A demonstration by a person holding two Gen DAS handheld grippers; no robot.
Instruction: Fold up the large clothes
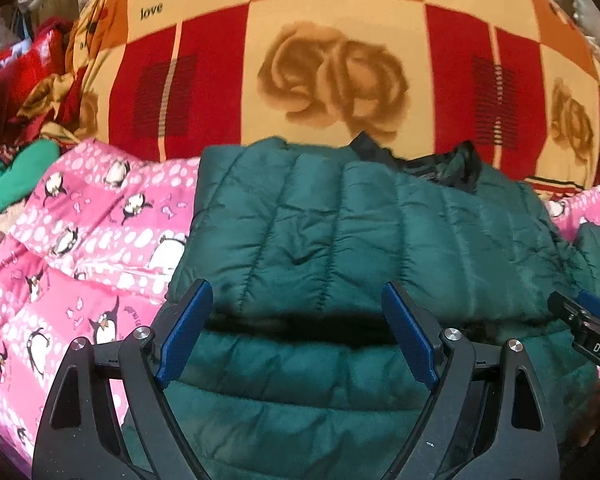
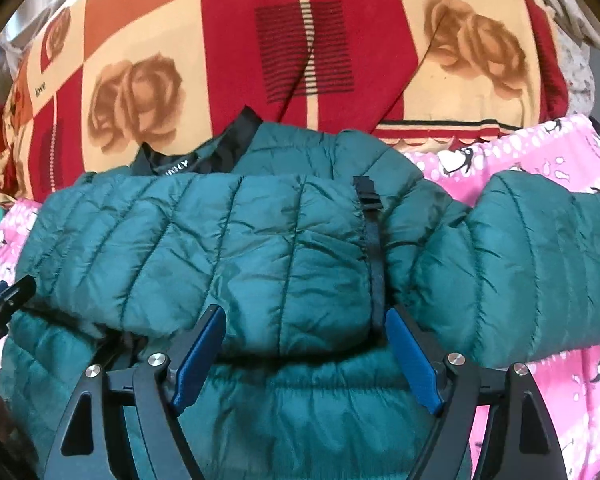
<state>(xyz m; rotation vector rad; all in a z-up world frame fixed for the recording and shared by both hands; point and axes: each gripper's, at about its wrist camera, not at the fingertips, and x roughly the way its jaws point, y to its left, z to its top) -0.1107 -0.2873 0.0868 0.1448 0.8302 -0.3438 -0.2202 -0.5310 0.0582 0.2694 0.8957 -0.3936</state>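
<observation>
In the left wrist view, the left gripper (image 1: 298,296) is hovering with its jaws spread wide and empty over the green jacket (image 1: 340,224), which is lying on a pink penguin blanket (image 1: 80,240) near a red and cream blanket (image 1: 332,40). In the right wrist view, the right gripper (image 2: 306,322) is hanging likewise wide and empty over the jacket's folded sleeve (image 2: 220,240).

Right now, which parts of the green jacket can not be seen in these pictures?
- Collar label: right wrist view, folded, text unreadable.
- End of the spread sleeve: cut off by the right edge.
- Jacket hem: both views, hidden behind the left gripper and right gripper.
</observation>
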